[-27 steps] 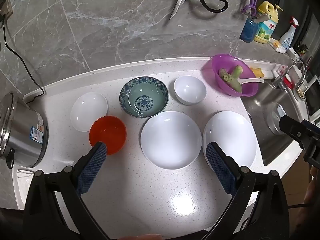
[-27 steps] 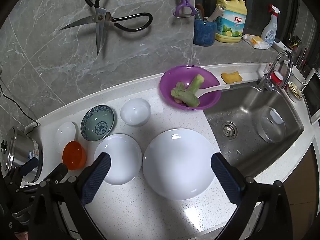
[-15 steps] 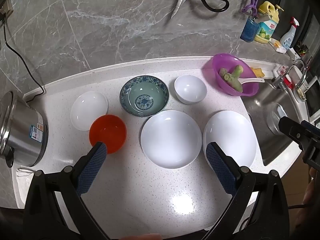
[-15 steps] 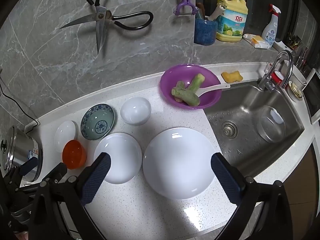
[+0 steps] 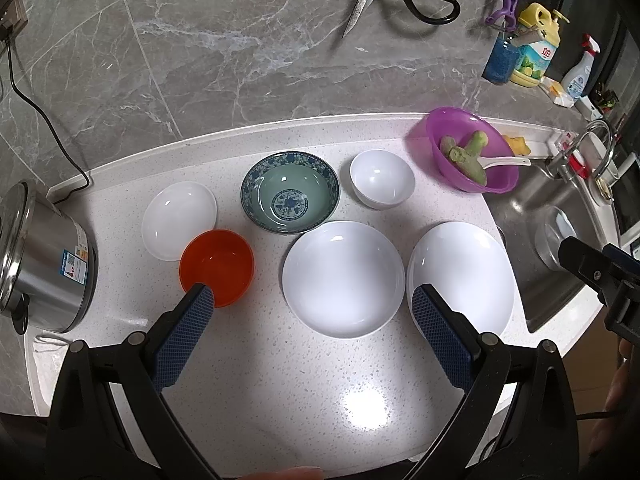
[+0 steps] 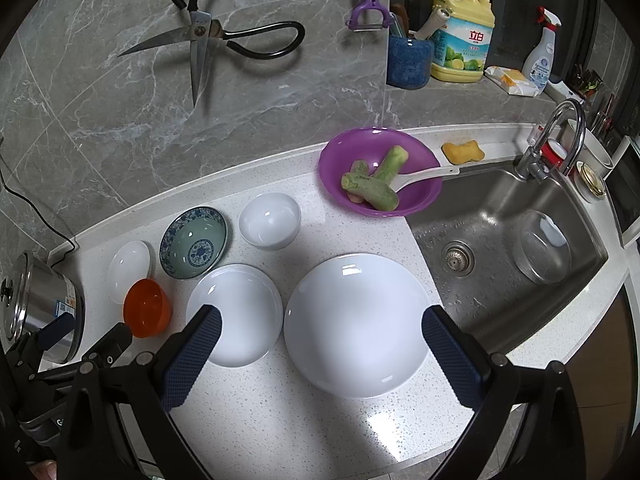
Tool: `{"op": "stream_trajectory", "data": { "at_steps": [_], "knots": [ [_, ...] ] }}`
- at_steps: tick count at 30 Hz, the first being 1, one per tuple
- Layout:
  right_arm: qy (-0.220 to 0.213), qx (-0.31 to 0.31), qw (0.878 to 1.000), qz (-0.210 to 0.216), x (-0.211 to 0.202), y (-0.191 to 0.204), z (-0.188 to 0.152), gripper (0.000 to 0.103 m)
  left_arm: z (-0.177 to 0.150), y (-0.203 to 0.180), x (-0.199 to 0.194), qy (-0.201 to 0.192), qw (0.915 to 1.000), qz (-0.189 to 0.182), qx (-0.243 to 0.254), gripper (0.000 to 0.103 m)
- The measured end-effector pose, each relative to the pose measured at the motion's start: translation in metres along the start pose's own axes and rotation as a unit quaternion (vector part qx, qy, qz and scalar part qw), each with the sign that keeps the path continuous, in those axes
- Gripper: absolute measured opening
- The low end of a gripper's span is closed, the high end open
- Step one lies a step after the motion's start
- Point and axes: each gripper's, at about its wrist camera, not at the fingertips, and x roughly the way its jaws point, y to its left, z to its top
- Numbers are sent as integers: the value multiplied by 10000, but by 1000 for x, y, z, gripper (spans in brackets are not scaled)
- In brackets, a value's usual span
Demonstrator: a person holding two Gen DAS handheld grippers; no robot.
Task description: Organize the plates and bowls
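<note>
Both grippers hover above the near edge of the white speckled counter (image 5: 260,380), fingers spread wide and grasping nothing: the left gripper (image 5: 312,332) over the deep white plate (image 5: 342,278), the right gripper (image 6: 320,356) over the large white plate (image 6: 356,324). The crockery lies in two loose rows. In the near row, from the left: an orange bowl (image 5: 218,266), the deep white plate, the large white plate. In the far row: a small white dish (image 5: 179,220) touching or overlapping the orange bowl, a blue-patterned bowl (image 5: 290,198), a small white bowl (image 5: 382,178). All appear rigid, glazed and glossy, hence judged slippery, breakable and moderately heavy; the orange bowl looks like light plastic. A rim pinch seems the only practical hold; the shallow plates lie flat with little lip to get under. The large white plate sits just beside the sink (image 6: 512,248) edge, the chief drop hazard. A purple bowl (image 6: 380,176) holding vegetable stalks and a steel pot (image 5: 40,264) bound the row at either end. Open counter remains in front of the plates for stacking.
</note>
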Motion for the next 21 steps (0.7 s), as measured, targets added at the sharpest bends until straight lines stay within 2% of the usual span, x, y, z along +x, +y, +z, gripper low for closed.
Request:
{"op": "stream_trajectory", "data": {
  "at_steps": [21],
  "knots": [
    [22,3,10000,1,3,0,1,102,3,1,0,24,10000,9,-10,101]
  ]
}}
